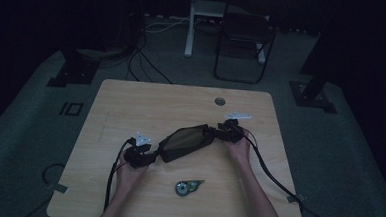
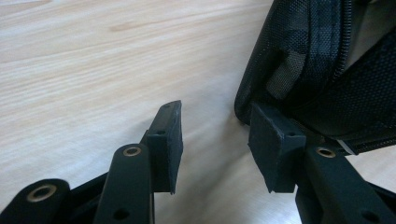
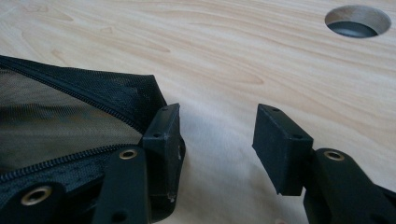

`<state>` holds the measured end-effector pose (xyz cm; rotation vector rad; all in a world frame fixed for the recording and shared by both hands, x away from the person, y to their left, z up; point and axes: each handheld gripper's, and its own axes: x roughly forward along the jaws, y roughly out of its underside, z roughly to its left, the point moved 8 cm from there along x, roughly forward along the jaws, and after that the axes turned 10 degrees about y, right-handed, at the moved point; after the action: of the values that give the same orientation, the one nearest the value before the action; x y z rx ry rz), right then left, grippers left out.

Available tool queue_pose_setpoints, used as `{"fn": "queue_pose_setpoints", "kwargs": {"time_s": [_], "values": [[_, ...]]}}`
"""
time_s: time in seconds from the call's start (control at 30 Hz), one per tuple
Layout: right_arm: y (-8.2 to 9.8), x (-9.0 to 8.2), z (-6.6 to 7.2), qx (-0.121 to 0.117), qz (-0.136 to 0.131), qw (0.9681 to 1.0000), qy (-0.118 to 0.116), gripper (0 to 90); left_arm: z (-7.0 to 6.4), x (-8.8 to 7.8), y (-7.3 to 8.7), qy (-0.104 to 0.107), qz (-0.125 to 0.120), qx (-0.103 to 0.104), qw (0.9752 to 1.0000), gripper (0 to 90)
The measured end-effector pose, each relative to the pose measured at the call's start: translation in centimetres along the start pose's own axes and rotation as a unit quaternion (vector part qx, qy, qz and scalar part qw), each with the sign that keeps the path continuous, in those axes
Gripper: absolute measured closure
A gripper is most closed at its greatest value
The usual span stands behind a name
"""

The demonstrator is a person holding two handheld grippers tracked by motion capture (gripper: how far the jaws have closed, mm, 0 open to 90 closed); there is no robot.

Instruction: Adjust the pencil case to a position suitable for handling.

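A black mesh zip pouch (image 1: 185, 142) lies slanted across the middle of the wooden table (image 1: 131, 105). My left gripper (image 1: 152, 158) sits at its near-left end. In the left gripper view my left gripper (image 2: 215, 140) is open, with bare table between the jaws and the pouch corner (image 2: 317, 60) against the right-hand jaw. My right gripper (image 1: 216, 133) is at the pouch's far-right end. In the right gripper view my right gripper (image 3: 217, 140) is open too. The pouch's mesh and zip (image 3: 70, 107) lie outside its left-hand jaw, and nothing is in the gap.
A small green-and-grey tape dispenser (image 1: 187, 187) lies near the table's front edge. A round cable hole (image 1: 220, 101) (image 3: 357, 21) sits at the table's far side. Cables trail off both front corners. A chair (image 1: 244, 41) stands on the floor beyond the table.
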<state>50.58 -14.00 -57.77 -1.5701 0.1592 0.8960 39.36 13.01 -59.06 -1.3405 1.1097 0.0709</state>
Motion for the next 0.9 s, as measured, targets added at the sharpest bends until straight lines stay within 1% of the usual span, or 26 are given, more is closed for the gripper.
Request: {"fn": "queue_pose_setpoints", "kwargs": {"time_s": [0.13, 0.3, 0.43, 0.53, 0.6, 0.73, 0.77, 0.8, 0.87, 0.9], "values": [[0.7, -0.9, 0.1, -0.006, 0.0, 1.0, 0.004, 52.0, -0.7, -0.2, 0.3, 0.004, 0.008, 0.013, 0.9999, 54.8], [1.5, -2.0, 0.6, -0.011, 0.002, 0.9999, 0.002, 51.8, -0.8, -0.4, 0.8, 0.001, 0.016, 0.014, 0.9998, 54.7], [2.1, -2.7, 1.1, -0.016, 0.003, 0.9999, 0.0, 50.8, -0.6, -0.5, 1.2, -0.002, 0.018, 0.01, 0.9998, 54.3], [2.6, -3.1, 1.3, -0.018, 0.002, 0.9998, -0.001, 50.2, -0.4, -0.5, 1.3, -0.006, 0.019, 0.011, 0.9997, 54.0], [2.8, -3.3, 1.2, -0.012, 0.002, 0.9999, -0.003, 49.0, -0.2, -0.4, 1.2, -0.007, 0.017, 0.01, 0.9998, 53.0], [3.1, -3.4, 1.0, -0.011, 0.001, 0.9999, -0.002, 46.8, 0.1, -0.3, 1.1, -0.013, 0.014, 0.01, 0.9998, 50.6], [3.2, -3.4, 0.9, -0.012, 0.002, 0.9999, 0.001, 45.3, 0.2, -0.2, 1.1, -0.012, 0.012, 0.007, 0.9998, 49.9], [3.2, -3.4, 0.8, -0.012, 0.002, 0.9999, 0.004, 44.4, 0.4, -0.3, 1.2, -0.012, 0.013, 0.008, 0.9998, 49.6], [3.3, -3.5, 0.4, -0.016, 0.002, 0.9998, 0.014, 43.1, 0.8, -0.4, 1.2, -0.02, 0.013, 0.008, 0.9997, 49.3], [3.4, -3.6, 0.2, -0.017, 0.002, 0.9997, 0.02, 42.9, 1.1, -0.6, 1.2, -0.019, 0.009, 0.002, 0.9998, 49.1]]}}
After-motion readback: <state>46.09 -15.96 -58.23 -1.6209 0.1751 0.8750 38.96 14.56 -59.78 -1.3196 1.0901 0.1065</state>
